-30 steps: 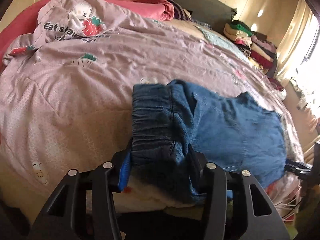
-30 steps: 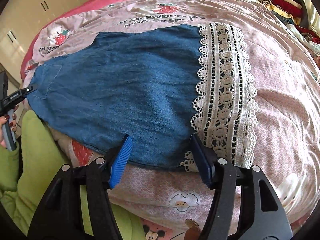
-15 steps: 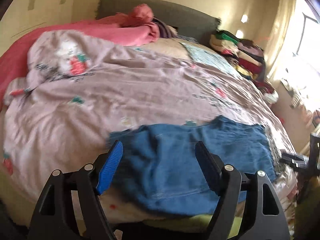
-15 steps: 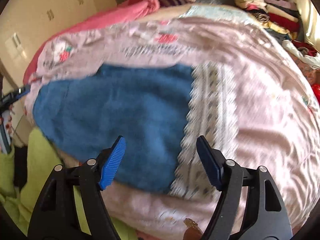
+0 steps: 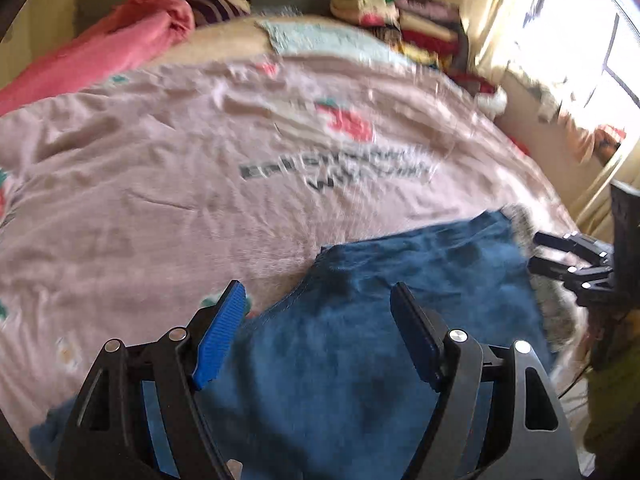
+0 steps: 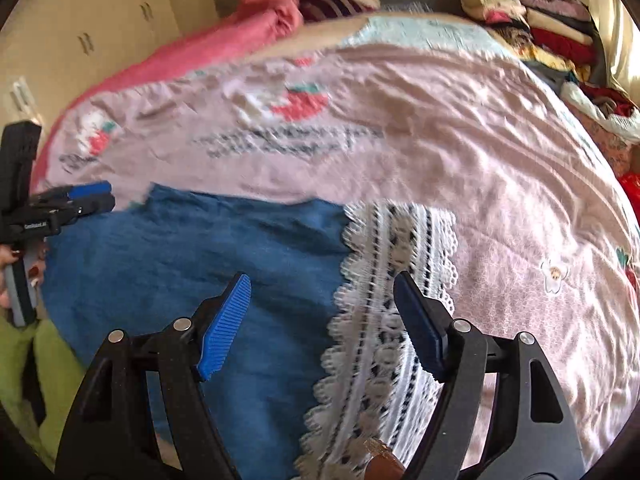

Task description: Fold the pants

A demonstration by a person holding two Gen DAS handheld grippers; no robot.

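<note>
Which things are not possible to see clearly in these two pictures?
- Duvet print, left wrist view: motion blur makes the words unreadable.
- Pants, right wrist view: near edge hidden behind the right tool.
- Clothes pile, left wrist view: blurred, items indistinct.

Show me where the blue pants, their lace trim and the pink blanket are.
blue pants (image 6: 192, 272): right wrist view, middle of the denim.
lace trim (image 6: 384, 292): right wrist view, centre of the white band.
pink blanket (image 6: 248, 36): right wrist view, the rolled part near the headboard.
</note>
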